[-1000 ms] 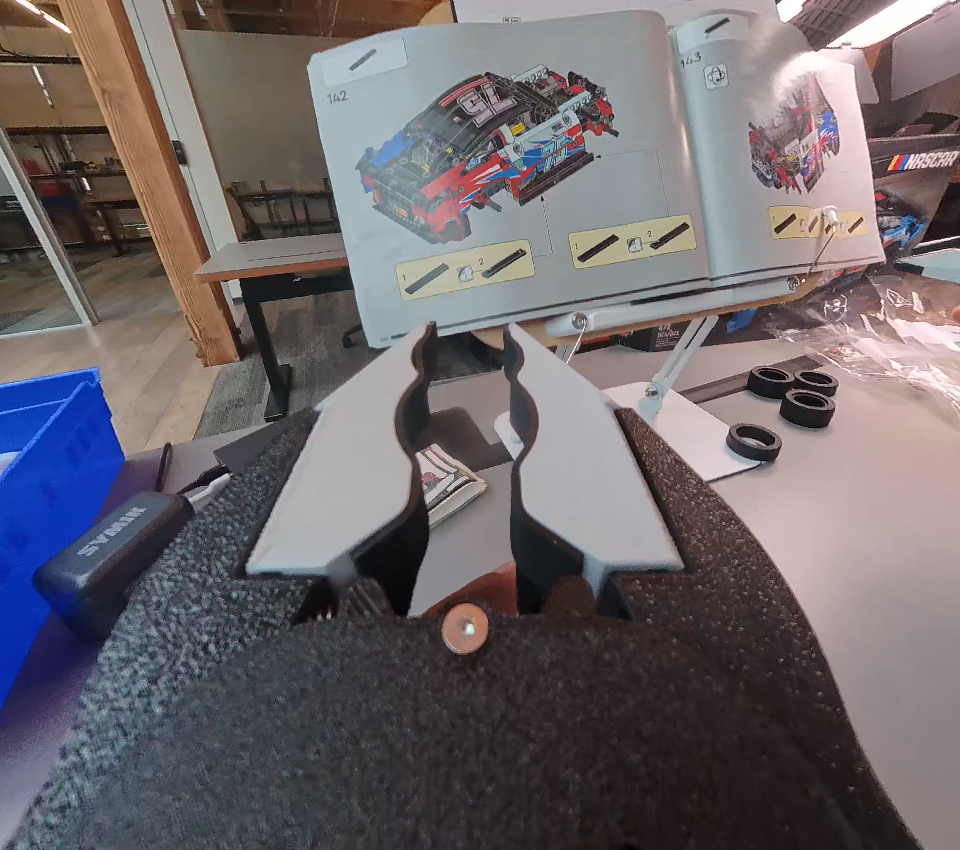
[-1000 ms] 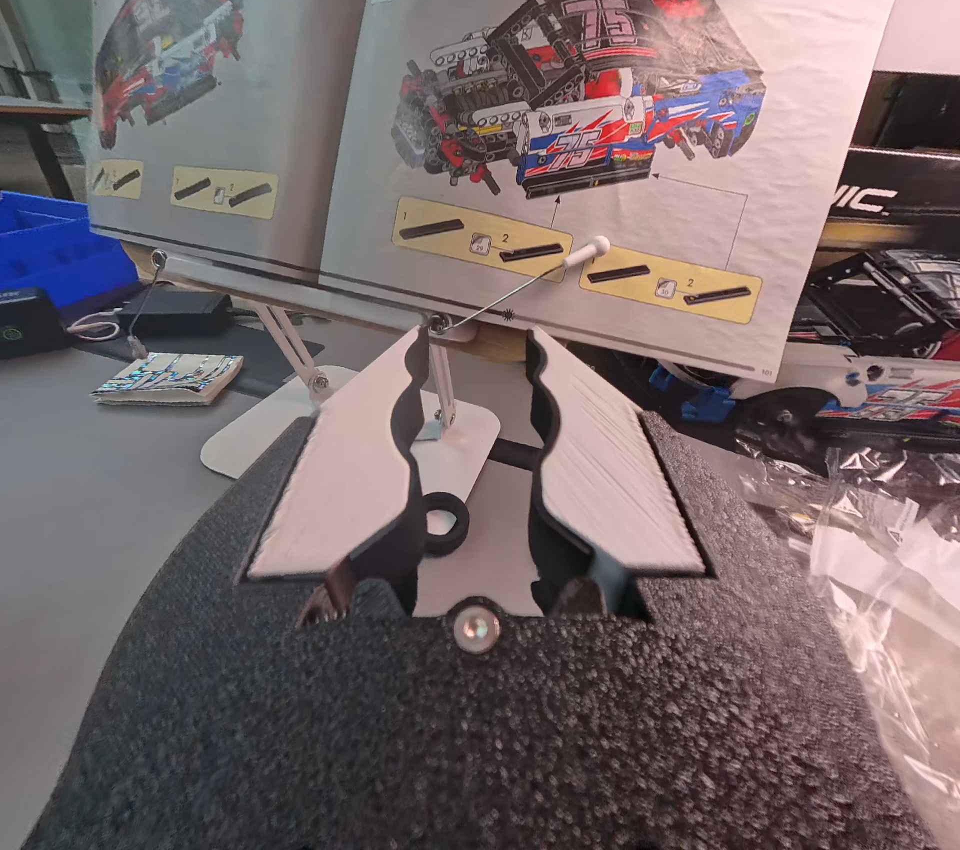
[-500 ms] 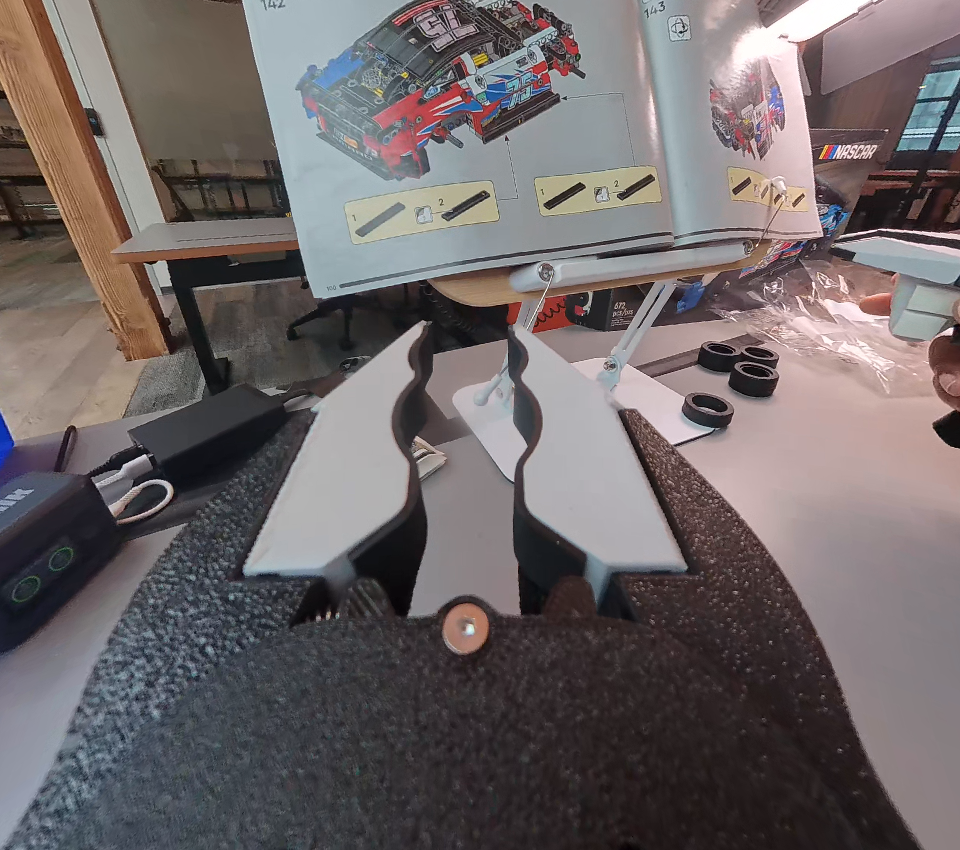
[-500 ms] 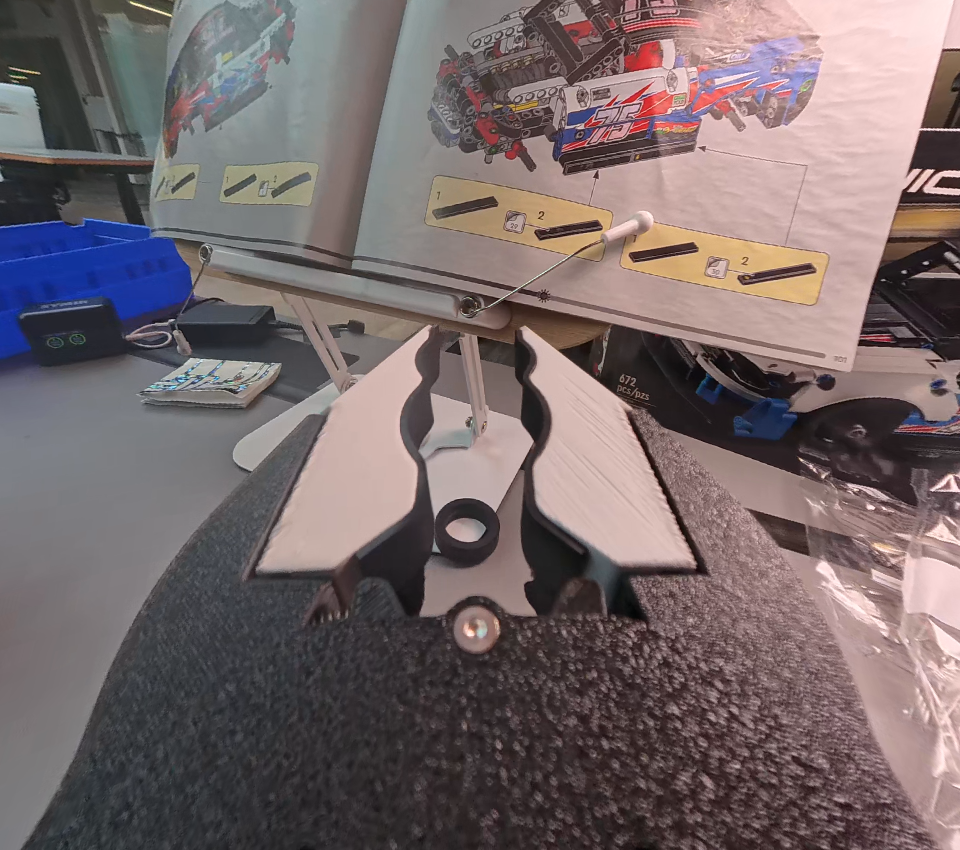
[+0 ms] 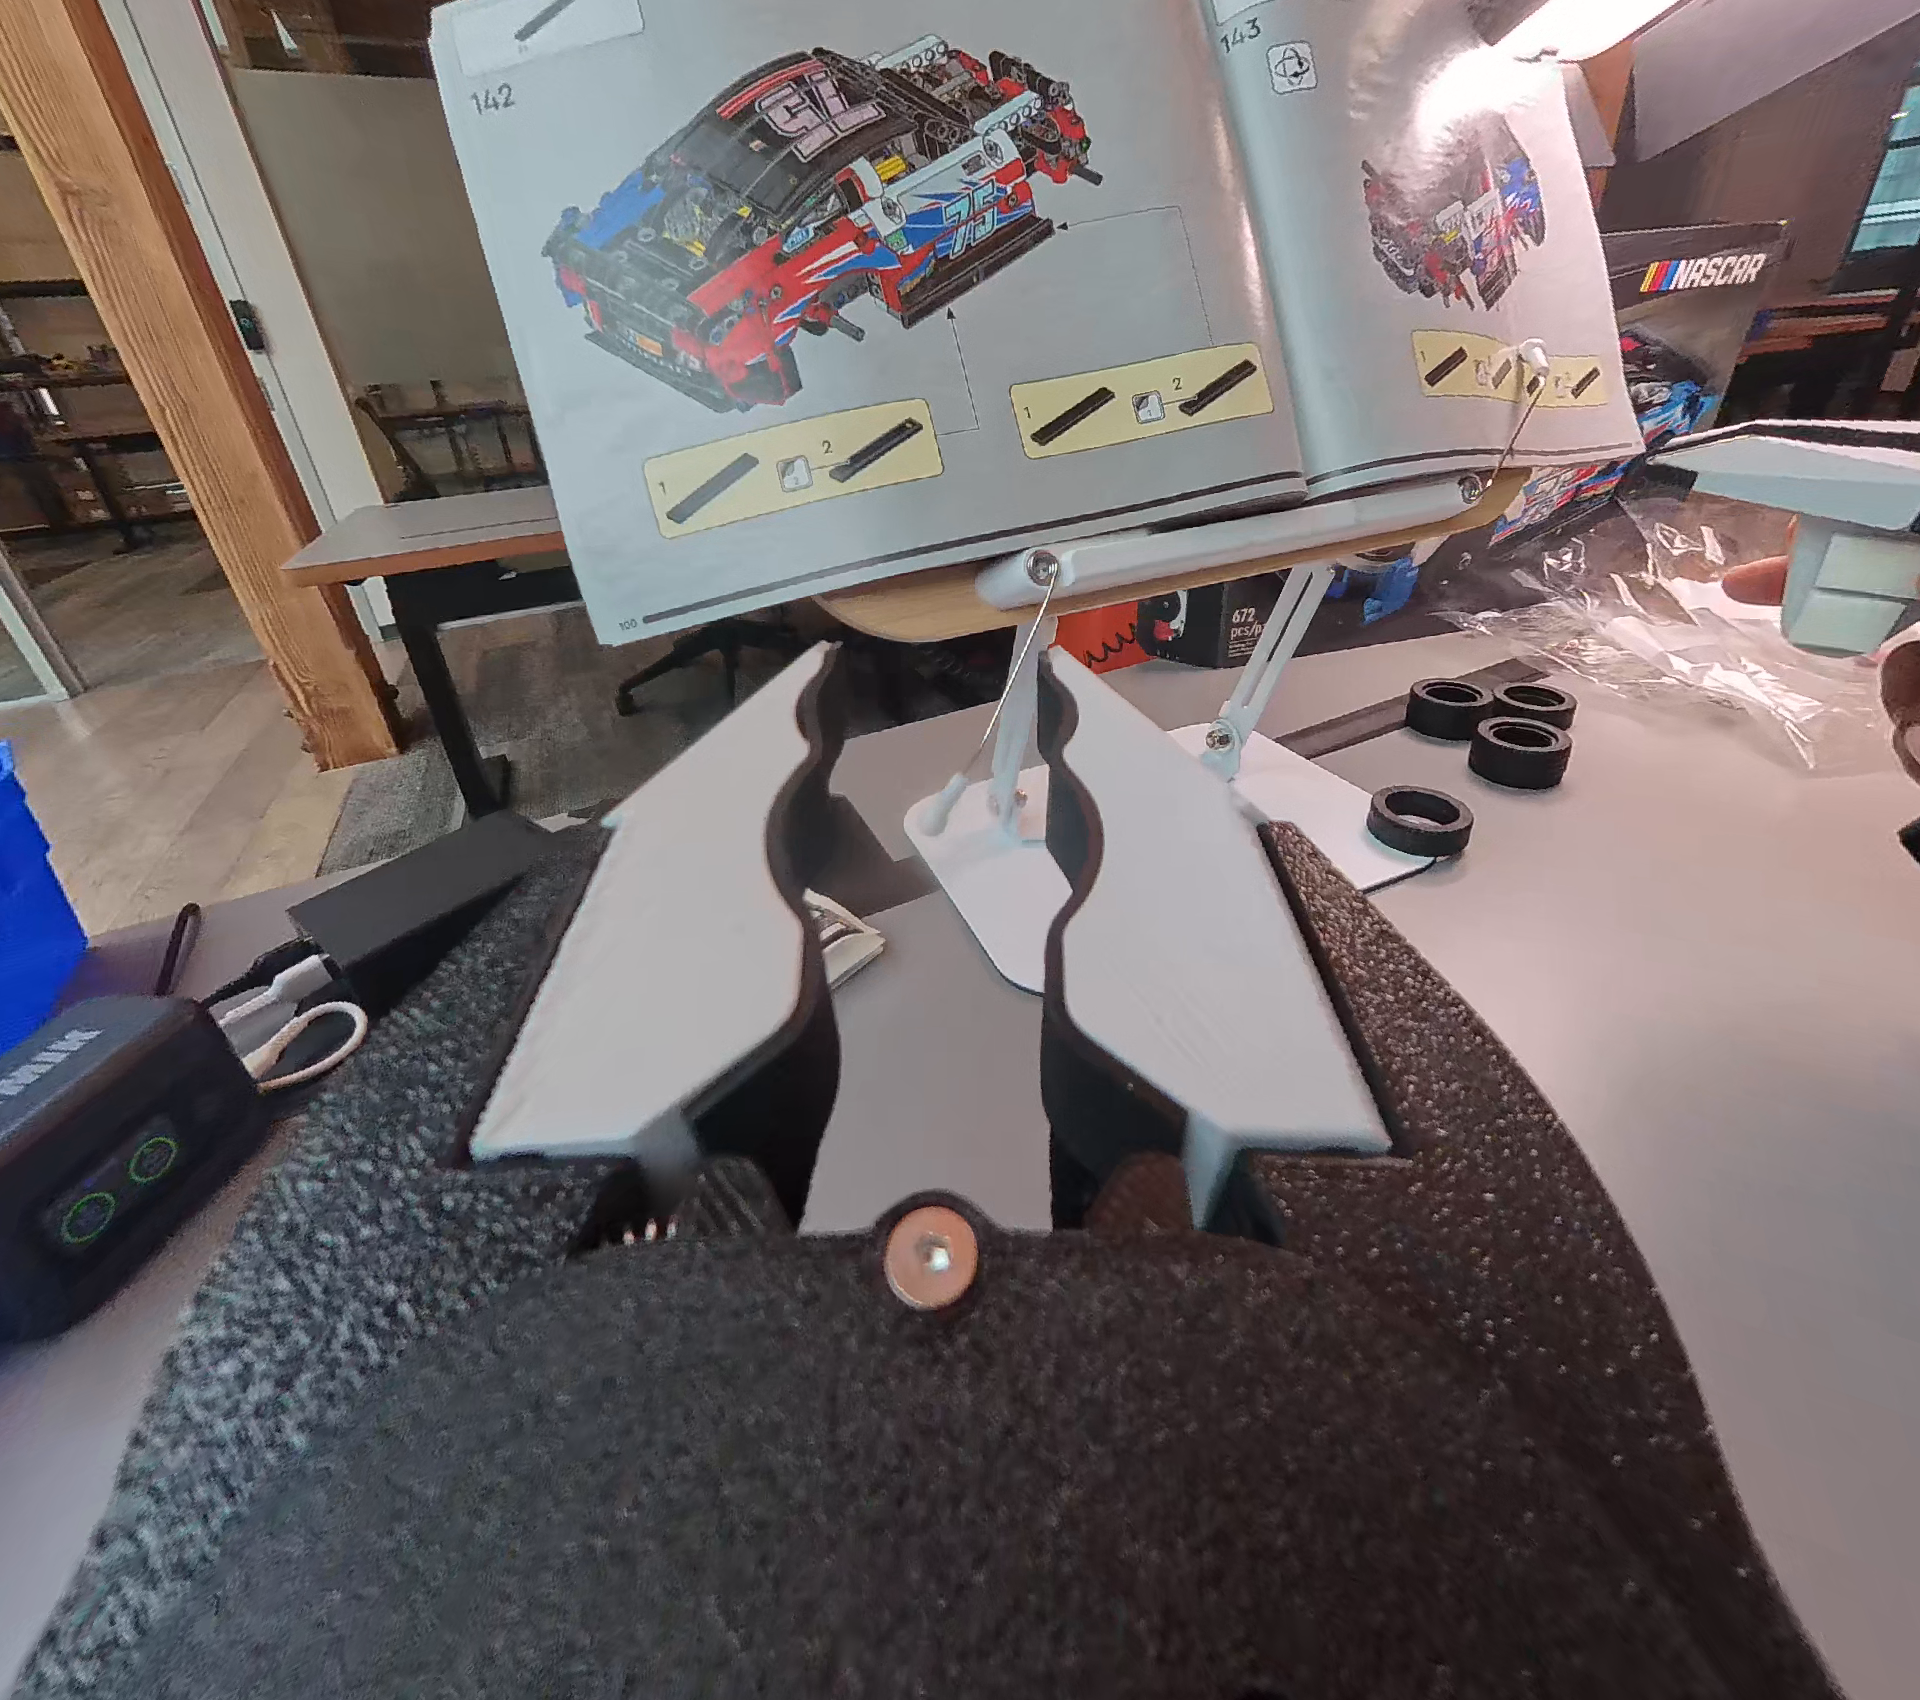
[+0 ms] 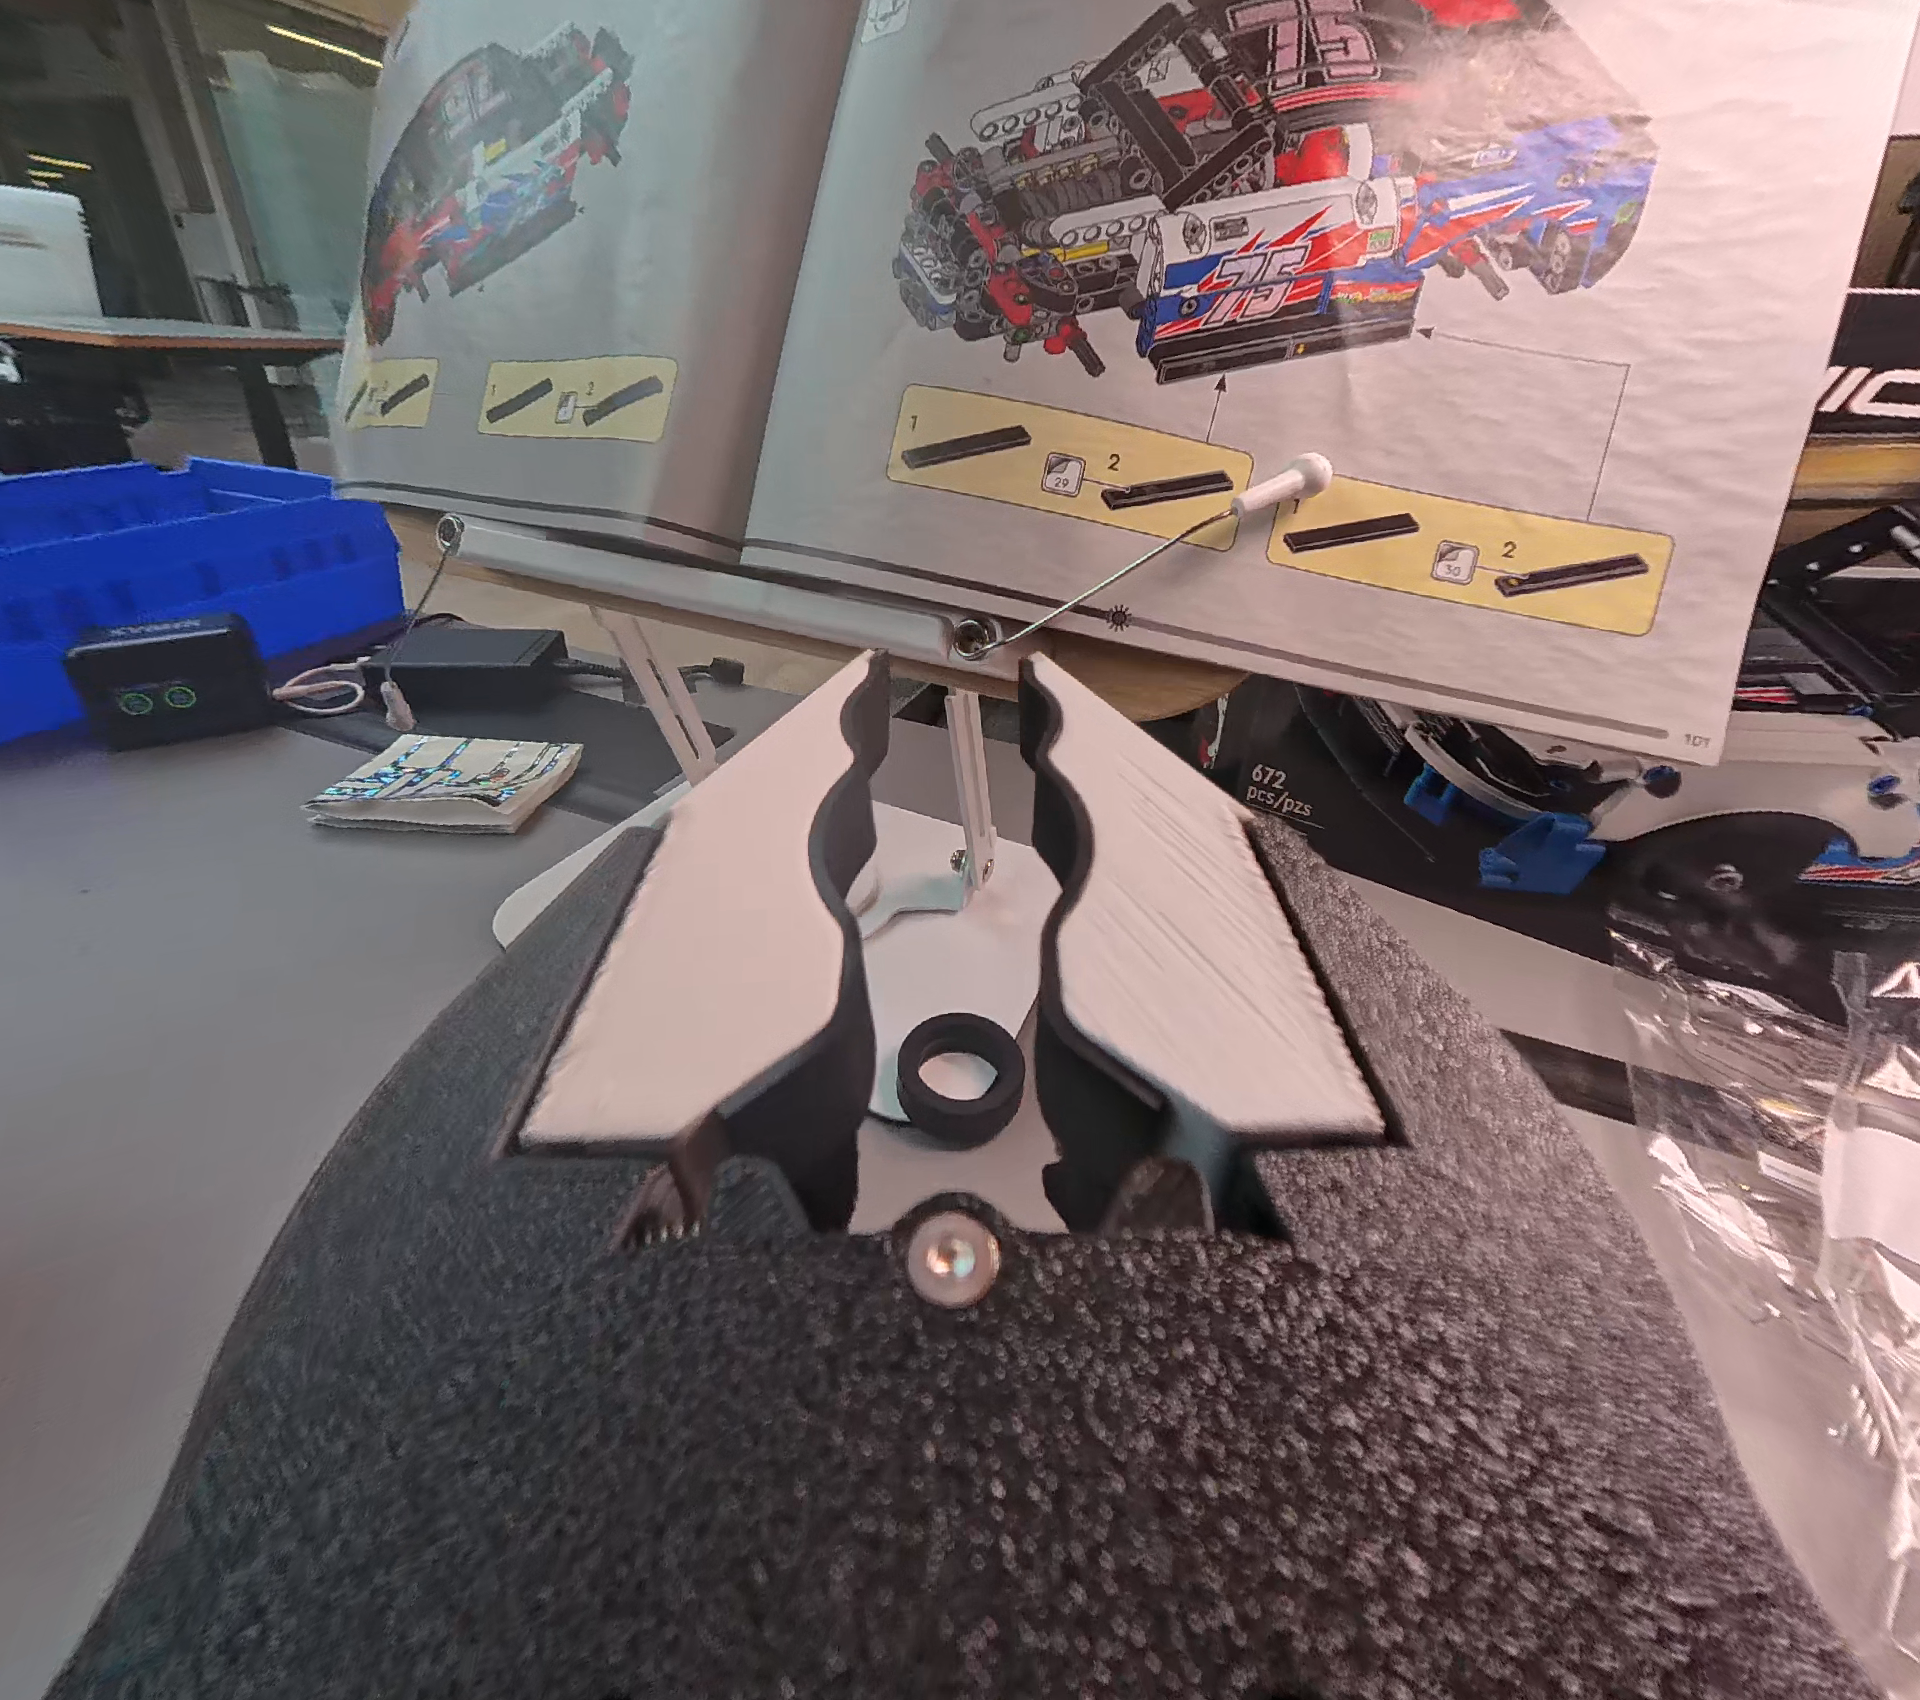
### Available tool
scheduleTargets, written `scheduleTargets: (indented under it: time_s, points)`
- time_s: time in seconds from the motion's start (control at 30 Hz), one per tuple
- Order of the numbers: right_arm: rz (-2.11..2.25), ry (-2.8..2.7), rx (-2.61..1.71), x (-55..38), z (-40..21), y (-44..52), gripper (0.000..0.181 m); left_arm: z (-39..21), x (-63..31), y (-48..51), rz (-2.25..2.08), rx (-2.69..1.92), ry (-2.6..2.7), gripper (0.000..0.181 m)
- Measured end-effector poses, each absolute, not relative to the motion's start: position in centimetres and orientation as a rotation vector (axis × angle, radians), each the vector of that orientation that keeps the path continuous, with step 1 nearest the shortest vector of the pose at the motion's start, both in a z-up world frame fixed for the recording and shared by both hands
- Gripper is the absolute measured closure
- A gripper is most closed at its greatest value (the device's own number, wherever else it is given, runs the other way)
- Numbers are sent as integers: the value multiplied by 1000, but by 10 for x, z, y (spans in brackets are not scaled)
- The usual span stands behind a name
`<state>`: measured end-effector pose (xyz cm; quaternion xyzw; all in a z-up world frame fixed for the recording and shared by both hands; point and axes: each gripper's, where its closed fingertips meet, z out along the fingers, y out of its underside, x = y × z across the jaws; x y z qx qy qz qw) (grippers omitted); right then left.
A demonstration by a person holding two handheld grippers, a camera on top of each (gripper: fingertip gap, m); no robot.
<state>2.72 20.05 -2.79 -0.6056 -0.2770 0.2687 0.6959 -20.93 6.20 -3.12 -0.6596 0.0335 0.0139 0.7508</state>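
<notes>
My right gripper [image 6: 954, 684] is open and empty. A single black rubber tyre [image 6: 961, 1089] lies flat at the edge of the book stand's white base plate [image 6: 925, 902] and shows low between the right fingers, untouched. My left gripper [image 5: 940, 684] is open and empty, pointing at the stand's base plate [image 5: 997, 902]. An open instruction booklet [image 5: 883, 279] with pictures of a race car rests on the stand. In the left wrist view the single tyre [image 5: 1418, 819] lies to the right, with three more tyres [image 5: 1496, 720] behind it. The right gripper [image 5: 1818, 507] shows at the far right edge.
A folded sticker sheet [image 6: 447, 783], a black power bank [image 6: 166, 679], a black adapter [image 6: 473, 648] and a blue bin [image 6: 187, 549] sit to the left. Clear plastic bags [image 6: 1766, 1079], a partly built model car [image 6: 1662, 767] and a black box stand on the right. Some 30 cm of space lies between my two pairs of fingers.
My right gripper has moved toward the stand, so the tyre sits lower between its fingers, and its jaws look slightly narrower. My left gripper swung right, then tilted back a little; its jaws look slightly wider.
</notes>
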Motion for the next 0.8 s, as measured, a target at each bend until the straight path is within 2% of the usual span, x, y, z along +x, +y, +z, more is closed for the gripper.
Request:
scheduleTargets:
  time_s: [0.2, 0.5, 0.8]
  points:
    - [563, -588, -1324, 37, -5, 209, 160, -17, -208, 55, 47, -1421, 65, 143]
    - [387, -601, -1325, 13, 32, 281, 161, -22, -204, 57, 95, -1432, 117, 142]
    - [398, -595, -1328, 6, 32, 285, 166, -32, -233, 58, 30, -1456, 8, 141]
